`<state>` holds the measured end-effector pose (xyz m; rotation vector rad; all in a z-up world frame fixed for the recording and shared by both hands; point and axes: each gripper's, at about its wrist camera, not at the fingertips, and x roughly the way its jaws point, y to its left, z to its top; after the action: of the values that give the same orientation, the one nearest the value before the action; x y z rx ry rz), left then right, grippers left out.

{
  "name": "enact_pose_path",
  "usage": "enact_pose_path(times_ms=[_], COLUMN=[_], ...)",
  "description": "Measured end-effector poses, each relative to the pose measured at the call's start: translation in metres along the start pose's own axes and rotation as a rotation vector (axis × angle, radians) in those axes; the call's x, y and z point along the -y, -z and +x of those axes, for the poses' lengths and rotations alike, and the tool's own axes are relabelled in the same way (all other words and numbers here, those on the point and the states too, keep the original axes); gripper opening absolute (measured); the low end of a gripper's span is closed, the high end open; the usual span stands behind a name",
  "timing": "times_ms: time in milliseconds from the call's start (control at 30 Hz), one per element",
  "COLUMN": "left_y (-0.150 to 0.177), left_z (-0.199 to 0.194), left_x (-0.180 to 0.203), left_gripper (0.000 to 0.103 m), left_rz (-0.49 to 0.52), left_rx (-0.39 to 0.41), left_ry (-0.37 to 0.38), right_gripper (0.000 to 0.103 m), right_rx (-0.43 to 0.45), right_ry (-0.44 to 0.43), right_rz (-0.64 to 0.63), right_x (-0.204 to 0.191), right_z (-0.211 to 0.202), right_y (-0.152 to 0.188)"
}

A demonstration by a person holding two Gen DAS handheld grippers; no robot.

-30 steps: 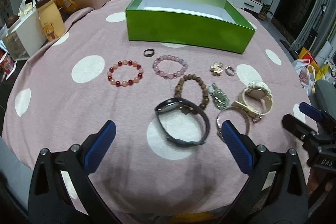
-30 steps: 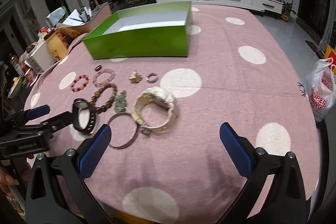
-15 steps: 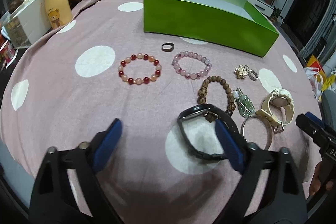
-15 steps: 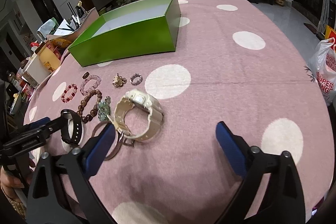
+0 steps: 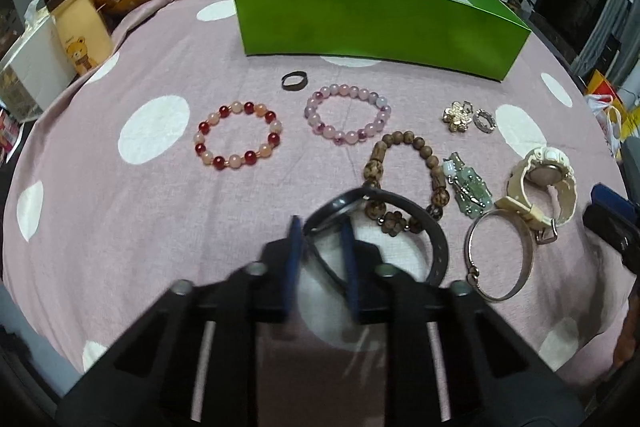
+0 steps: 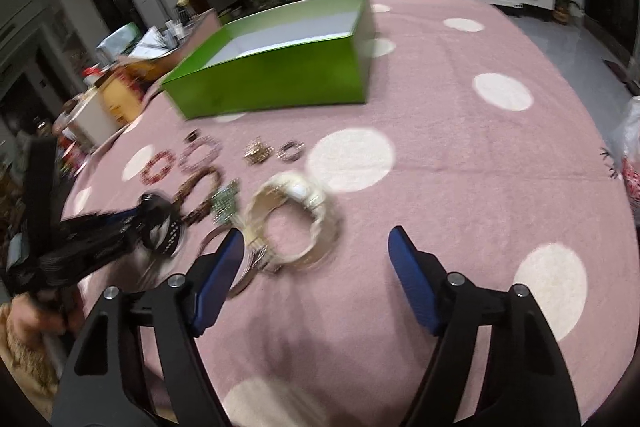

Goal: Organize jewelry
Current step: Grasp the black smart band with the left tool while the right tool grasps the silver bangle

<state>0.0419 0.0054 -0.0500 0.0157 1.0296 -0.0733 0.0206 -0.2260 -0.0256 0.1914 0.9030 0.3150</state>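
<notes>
Since a moment ago my left gripper has narrowed from wide open, and I am now pinching the near strap of the black watch. My right gripper is hanging spread beside it. Ahead, the green box is showing only bare floor, so every piece is waiting.

My left camera sits low and close over the jewelry, box at 12 o'clock. My right camera looks from farther right, sharing box at 11.
</notes>
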Motion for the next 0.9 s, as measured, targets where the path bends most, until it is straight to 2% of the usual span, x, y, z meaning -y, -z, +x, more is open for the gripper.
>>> enact_pose_path(times_ms=[133,267,400,467,600,900], left_y=[0.002,0.005,0.007,0.007,0.006,0.009], left_z=[-0.001,-0.003,-0.007,-0.010,-0.013,-0.018], left_x=[-0.002,-0.001,-0.004,-0.006,-0.009,-0.013], left_gripper=[0.012,0.012,0.012,0.012,0.012,0.012], left_rz=[-0.008,-0.004,-0.009,-0.012,-0.007,-0.017], left_rx=[0.016,0.027,0.039,0.051,0.064,0.079], left_ry=[0.023,0.030,0.042,0.053,0.067,0.087], right_gripper=[0.060,0.047,0.040,0.033,0.033,0.031], right_rx=[-0.086,-0.117,-0.113,-0.109,-0.096,-0.081], right_ry=[-0.086,-0.095,-0.036,0.032,0.127,0.153], right_rz=[-0.035,-0.020,-0.035,-0.075,-0.123,-0.139], right_x=[-0.017,-0.028,-0.043,-0.054,-0.066,-0.072], right_z=[0.007,0.025,0.037,0.040,0.042,0.041], right_y=[0.020,0.022,0.012,0.011,0.017,0.025])
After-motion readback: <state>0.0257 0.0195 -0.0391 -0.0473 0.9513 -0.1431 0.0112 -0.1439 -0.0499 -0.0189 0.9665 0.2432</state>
